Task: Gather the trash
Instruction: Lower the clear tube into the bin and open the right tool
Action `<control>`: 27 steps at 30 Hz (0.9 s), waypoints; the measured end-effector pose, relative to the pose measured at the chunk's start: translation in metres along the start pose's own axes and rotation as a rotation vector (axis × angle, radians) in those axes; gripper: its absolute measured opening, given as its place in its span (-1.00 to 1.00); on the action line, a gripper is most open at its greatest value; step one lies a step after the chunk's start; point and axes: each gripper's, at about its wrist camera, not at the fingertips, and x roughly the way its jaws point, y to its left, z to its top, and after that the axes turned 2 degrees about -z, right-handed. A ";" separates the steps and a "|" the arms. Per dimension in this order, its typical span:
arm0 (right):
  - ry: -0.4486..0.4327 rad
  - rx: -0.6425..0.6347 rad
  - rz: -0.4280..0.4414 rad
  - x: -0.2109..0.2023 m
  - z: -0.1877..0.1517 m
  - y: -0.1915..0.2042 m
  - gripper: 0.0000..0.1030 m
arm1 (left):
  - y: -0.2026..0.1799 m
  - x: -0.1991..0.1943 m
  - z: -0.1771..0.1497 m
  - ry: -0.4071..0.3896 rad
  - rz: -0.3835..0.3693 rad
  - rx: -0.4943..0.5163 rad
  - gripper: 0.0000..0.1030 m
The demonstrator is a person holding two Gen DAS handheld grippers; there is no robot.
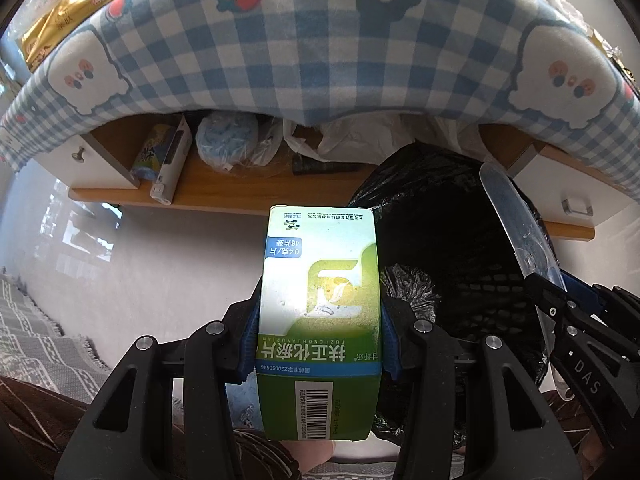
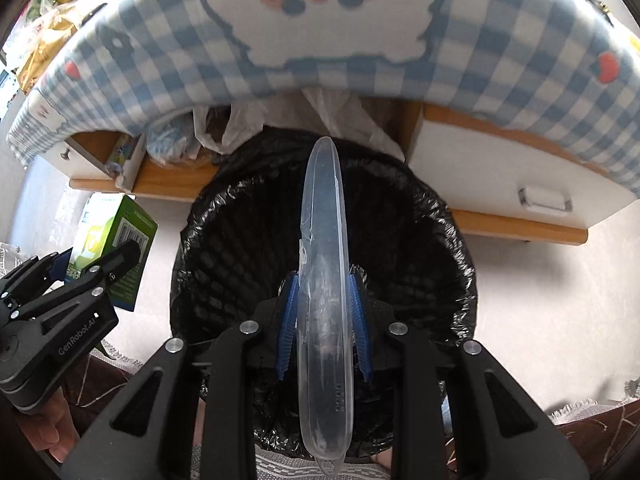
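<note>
My left gripper (image 1: 319, 320) is shut on a green and white medicine box (image 1: 320, 304), held upright just left of a bin lined with a black bag (image 1: 452, 248). The box also shows in the right wrist view (image 2: 120, 236), with the left gripper (image 2: 96, 268) around it. My right gripper (image 2: 324, 312) is shut on a long clear plastic lid (image 2: 324, 272), held edge-up directly above the open bin (image 2: 240, 248). The lid also shows in the left wrist view (image 1: 516, 232), held by the right gripper (image 1: 560, 304).
A table with a blue checked cloth (image 1: 280, 52) stands beyond the bin. Its lower wooden shelf (image 1: 224, 192) holds boxes and plastic bags. White drawers (image 2: 520, 184) sit on the right. A grey patterned rug (image 1: 36, 340) lies at left on the pale floor.
</note>
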 end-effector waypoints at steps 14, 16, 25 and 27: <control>0.019 -0.025 -0.004 0.020 -0.004 0.010 -0.43 | -0.002 0.008 -0.005 0.015 0.002 0.010 -0.09; 0.012 -0.019 -0.008 0.017 -0.004 0.009 -0.31 | -0.003 0.007 -0.005 0.016 -0.001 0.012 -0.09; -0.035 0.017 -0.021 -0.003 -0.007 -0.005 0.38 | -0.012 -0.005 -0.007 0.006 -0.026 -0.001 -0.09; -0.054 0.026 -0.033 -0.012 -0.007 -0.012 0.51 | -0.017 -0.009 -0.005 -0.001 -0.027 0.008 -0.09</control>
